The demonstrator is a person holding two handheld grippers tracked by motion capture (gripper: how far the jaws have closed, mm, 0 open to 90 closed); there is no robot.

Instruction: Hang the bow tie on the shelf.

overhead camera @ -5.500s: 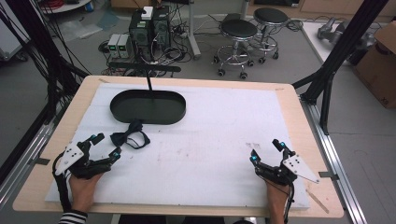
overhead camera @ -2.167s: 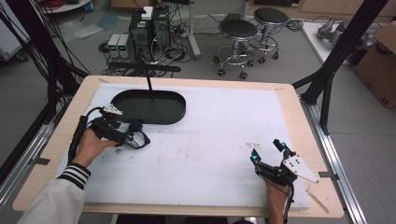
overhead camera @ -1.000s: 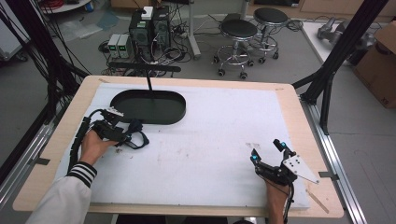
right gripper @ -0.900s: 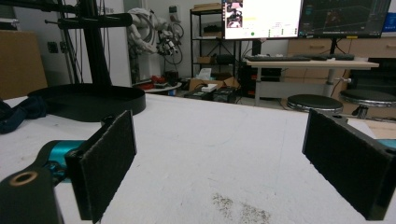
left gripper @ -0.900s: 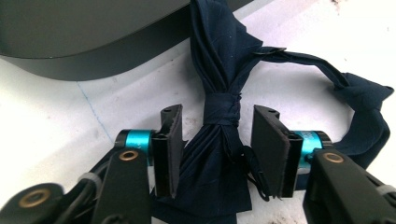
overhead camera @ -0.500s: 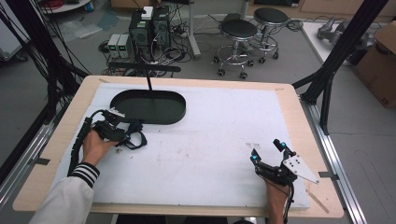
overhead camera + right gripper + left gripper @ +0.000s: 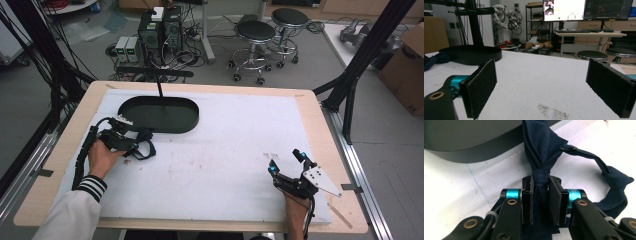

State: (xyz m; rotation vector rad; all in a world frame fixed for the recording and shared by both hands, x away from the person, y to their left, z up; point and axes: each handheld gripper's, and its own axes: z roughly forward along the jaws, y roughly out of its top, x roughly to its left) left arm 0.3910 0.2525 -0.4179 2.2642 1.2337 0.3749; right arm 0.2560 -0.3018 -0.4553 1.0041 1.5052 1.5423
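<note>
A dark navy cloth strap with knots lies on the white mat beside the black oval tray. My left gripper is shut on a bunched part of this strap, its jaws pinching the fabric just below a knot. From above, that left gripper sits at the tray's near left rim, the strap looping out to its right. Near the mat's front right, my right gripper rests open, and its wide-apart jaws hold nothing. The strap and tray appear far off at the left there.
The white mat covers a wooden table. A black post rises at the tray's far rim. A faint dirty patch marks the mat near the right gripper. Stools, computers and cables stand on the floor beyond the table.
My left gripper moved from the front left of the mat up to the strap by the tray and shut on it. The right gripper has stayed put.
</note>
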